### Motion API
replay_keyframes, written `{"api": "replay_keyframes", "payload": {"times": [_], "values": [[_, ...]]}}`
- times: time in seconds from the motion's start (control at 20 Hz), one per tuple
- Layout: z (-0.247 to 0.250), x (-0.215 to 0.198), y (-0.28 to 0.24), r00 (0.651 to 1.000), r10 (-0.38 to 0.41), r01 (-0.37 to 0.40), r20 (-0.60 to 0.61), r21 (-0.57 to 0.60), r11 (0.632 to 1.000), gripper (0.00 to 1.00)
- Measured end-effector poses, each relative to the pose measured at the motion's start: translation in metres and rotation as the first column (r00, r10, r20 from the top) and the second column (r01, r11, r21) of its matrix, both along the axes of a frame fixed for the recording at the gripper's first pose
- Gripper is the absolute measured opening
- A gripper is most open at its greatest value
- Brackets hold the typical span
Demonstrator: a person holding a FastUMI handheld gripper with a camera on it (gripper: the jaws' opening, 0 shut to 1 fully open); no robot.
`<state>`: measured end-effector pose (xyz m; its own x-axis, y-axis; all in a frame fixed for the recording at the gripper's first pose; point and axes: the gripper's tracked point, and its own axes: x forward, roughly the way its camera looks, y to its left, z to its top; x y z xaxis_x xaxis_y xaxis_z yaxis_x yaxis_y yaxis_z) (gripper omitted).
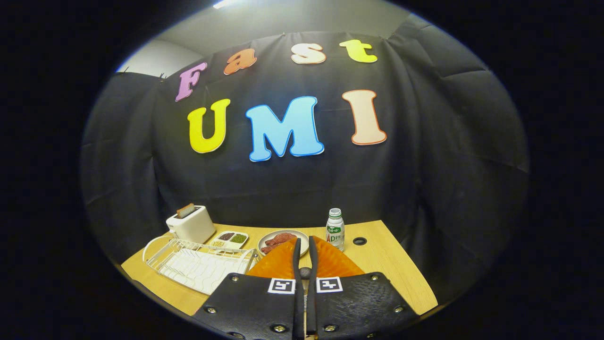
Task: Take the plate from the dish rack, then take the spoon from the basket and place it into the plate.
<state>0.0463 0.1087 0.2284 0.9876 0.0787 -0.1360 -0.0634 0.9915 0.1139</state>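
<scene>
bottle (335,230) label "AD" (rest illegible)

- Plate (278,262): orange, fine ribbed texture, gripped between the closed tongs (305,255).
- Dish rack (200,262): white wire.
- Toaster (191,224): cream-white; brown toast in slot.
- Table (377,259): light wood tone.
- Bottle (335,230): white, green label, pale cap.
- Round dish (283,242): pale rim, reddish-brown food.
- Divided tray (230,239): white; dark red, green, yellowish fillings.

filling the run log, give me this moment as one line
tool: shut on orange plate | plate: off dish rack, held above table | spoon: unseen
</scene>
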Motion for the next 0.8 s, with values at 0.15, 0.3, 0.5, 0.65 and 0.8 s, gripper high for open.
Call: {"api": "replay_keyframes", "payload": {"times": [0.15, 0.3, 0.5, 0.65, 0.8], "values": [[0.008, -0.020, 0.001, 1.000, -0.015, 0.015, -0.006, 0.018, 1.000, 0.02], [0.005, -0.047, 0.004, 0.999, -0.033, 0.033, -0.014, 0.006, 0.999, 0.02], [-0.010, -0.078, 0.024, 0.999, -0.028, 0.028, -0.042, -0.015, 1.000, 0.02], [-0.022, -0.090, 0.045, 0.998, -0.010, 0.010, -0.063, -0.001, 1.000, 0.02], [-0.032, -0.098, 0.064, 0.997, 0.014, -0.014, -0.081, 0.003, 1.000, 0.02]]}}
